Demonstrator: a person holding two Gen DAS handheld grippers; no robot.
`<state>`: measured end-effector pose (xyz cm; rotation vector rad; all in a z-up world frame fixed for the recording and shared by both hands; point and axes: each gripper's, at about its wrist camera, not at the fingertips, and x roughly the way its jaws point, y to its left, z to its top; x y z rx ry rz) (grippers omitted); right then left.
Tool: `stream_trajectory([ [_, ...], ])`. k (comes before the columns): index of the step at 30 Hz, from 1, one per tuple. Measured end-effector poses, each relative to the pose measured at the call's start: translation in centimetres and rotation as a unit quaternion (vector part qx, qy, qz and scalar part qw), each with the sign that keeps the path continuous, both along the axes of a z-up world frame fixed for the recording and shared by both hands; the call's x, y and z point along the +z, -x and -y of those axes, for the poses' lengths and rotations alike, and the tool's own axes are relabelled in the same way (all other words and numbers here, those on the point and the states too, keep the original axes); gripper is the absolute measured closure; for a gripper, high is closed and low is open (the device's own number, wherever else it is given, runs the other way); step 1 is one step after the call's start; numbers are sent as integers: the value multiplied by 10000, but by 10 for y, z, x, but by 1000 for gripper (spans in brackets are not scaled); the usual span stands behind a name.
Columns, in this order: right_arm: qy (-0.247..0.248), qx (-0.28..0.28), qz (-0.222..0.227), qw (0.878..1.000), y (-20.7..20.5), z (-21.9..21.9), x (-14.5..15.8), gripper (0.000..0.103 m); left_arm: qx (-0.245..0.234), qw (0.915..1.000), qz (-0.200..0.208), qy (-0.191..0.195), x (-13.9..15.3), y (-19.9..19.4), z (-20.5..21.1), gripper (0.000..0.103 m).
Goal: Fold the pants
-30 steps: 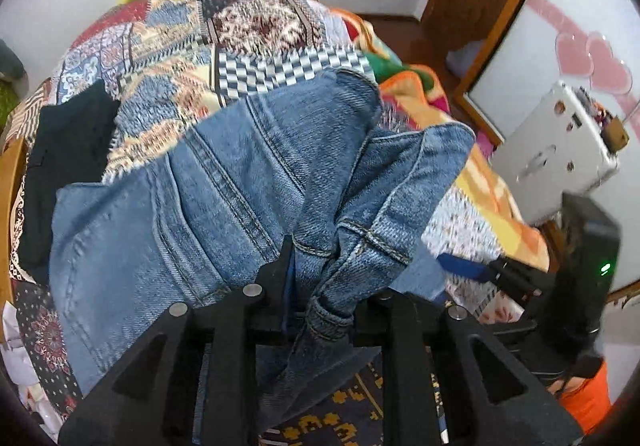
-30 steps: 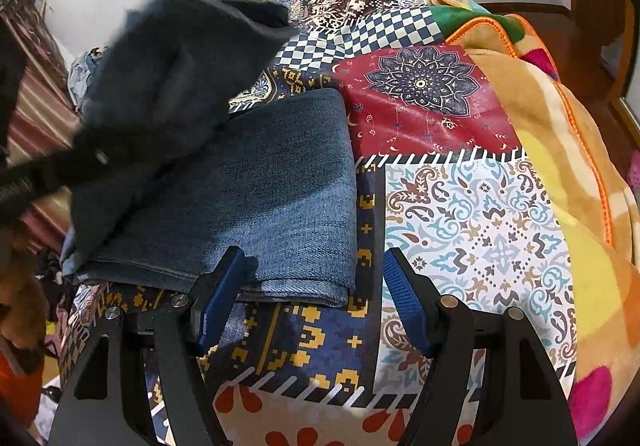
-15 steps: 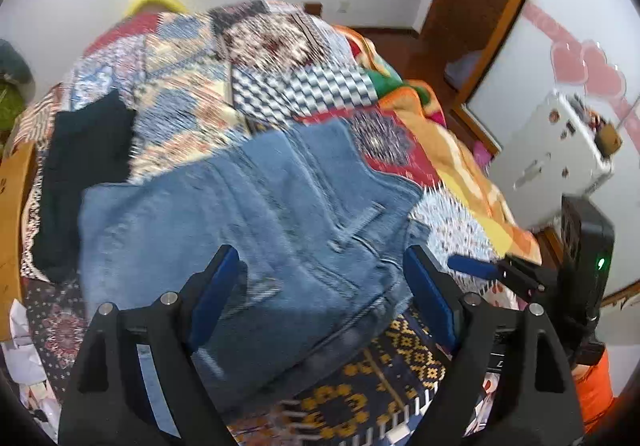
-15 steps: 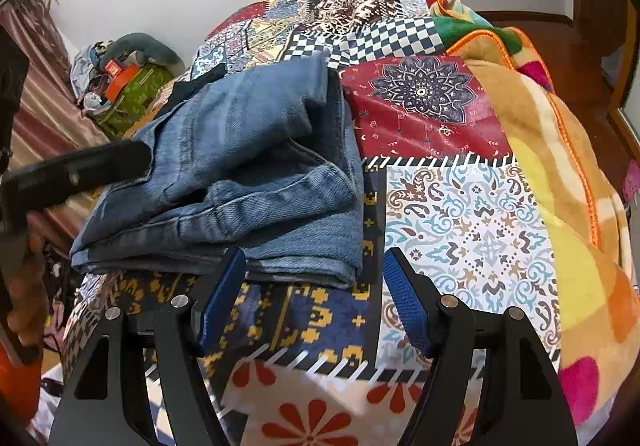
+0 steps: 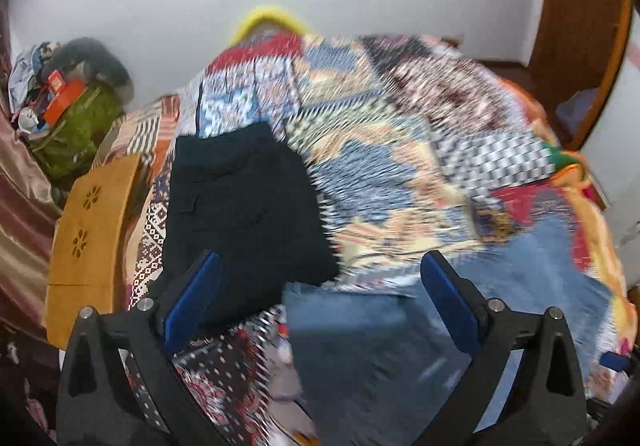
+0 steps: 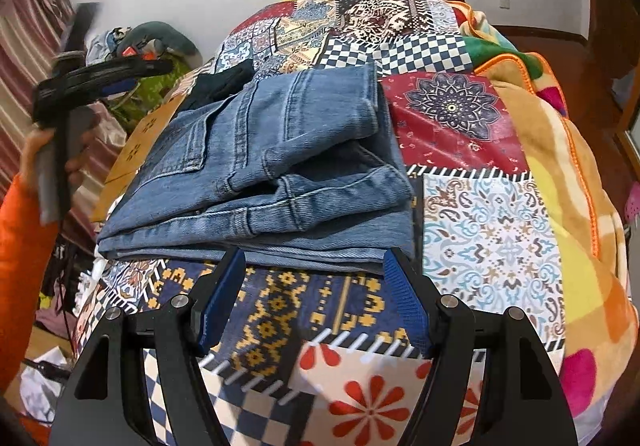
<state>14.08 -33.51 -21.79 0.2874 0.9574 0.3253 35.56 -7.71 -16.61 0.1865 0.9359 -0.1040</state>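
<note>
- Left gripper [image 5: 318, 292]: fingers just spread wide, released, nothing between them.
- Right gripper [image 6: 312, 300]: fingers apart, empty; folded jeans [image 6: 272, 165] at twelve o'clock.

Faded blue denim jeans [image 6: 272, 165] lie on a patchwork quilt [image 6: 492, 221] of navy-white checks, red mandala and paisley squares; beside them, a black garment [image 5: 244, 205] and orange sleeve [image 6: 20, 246].

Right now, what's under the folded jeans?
The jeans lie on the patchwork quilt, which shows on the near and right sides. At the far left corner a black garment pokes out from behind. Whatever lies directly beneath the denim is covered.
</note>
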Motion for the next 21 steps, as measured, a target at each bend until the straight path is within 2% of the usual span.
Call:
stream_trajectory([
  [3, 25, -20, -101, 9999, -5, -6, -4, 34, -40, 9990, -277, -350, -30, -26, -4, 3],
  [7, 161, -16, -168, 9997, -12, -12, -9, 33, -250, 9944, -682, -769, -70, -37, -7, 2],
  [8, 188, 4, -180, 9997, -15, -13, -10, 33, -348, 9933, -803, -761, -78, -35, -8, 2],
  [14, 201, -148, -169, 9995, -31, -10, -19, 30, -342, 9931, -1109, -162, -88, -20, -37, 2],
  [17, 230, -227, -197, 9993, -39, -6, -18, 30, -353, 9923, -1185, -110, -92, 1, -53, 0],
  [21, 312, -284, -156, 9990, -39, -1, -13, 30, -81, 9929, -1189, 0, -90, 34, -72, 0],
])
